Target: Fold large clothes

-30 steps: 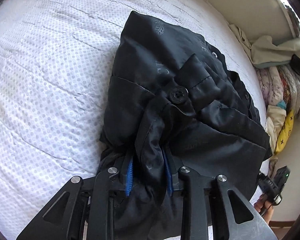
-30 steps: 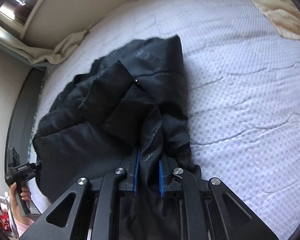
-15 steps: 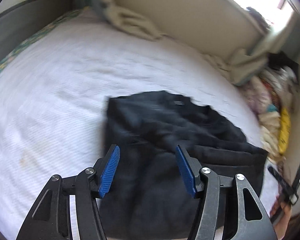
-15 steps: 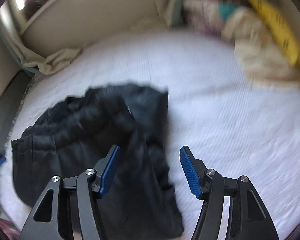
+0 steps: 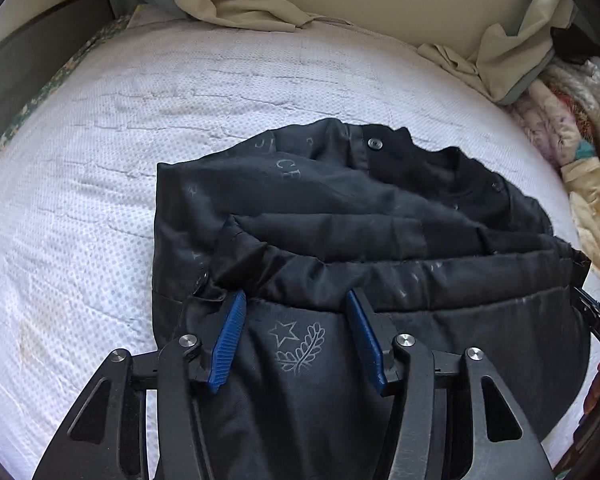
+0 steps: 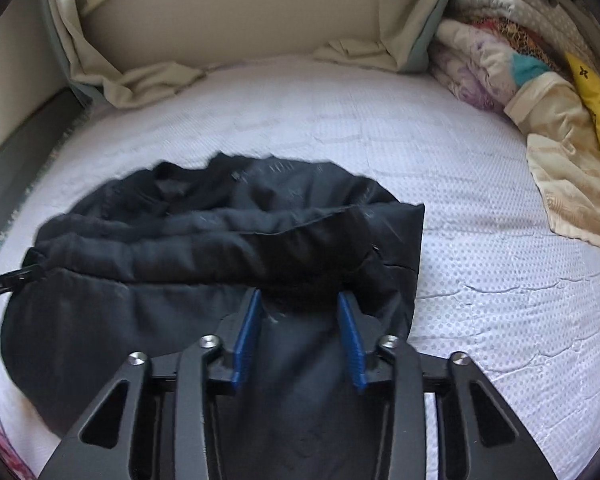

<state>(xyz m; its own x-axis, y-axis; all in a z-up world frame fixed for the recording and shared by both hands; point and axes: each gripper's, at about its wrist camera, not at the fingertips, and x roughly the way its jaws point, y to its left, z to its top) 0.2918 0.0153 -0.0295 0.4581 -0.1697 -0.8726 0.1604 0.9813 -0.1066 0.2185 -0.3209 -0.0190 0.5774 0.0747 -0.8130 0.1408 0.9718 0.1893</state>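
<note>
The left gripper (image 5: 296, 334) and right gripper (image 6: 298, 340) hover over the near edge of a black jacket (image 5: 340, 216), jaws closing, pinching nothing. The jacket lies half-folded mid-mattress (image 5: 80, 160). Likely next: grasp that edge and fold again.

We look down along the right gripper (image 6: 298, 320), whose blue-padded jaws stand apart and are closing over loose black cloth, with no pinch evident. Beneath it we note a black jacket (image 6: 204, 248) folded into a rough bundle on the white dotted mattress (image 6: 480, 280), its near part spreading under the jaws. At the far left edge we observe the left gripper (image 6: 8, 280), its tip at the jacket's left end; its state we cannot judge. Crumpled beige cloth (image 6: 148, 80) lies along the far wall, and stacked bedding (image 6: 520, 80) occupies the far right.
</note>
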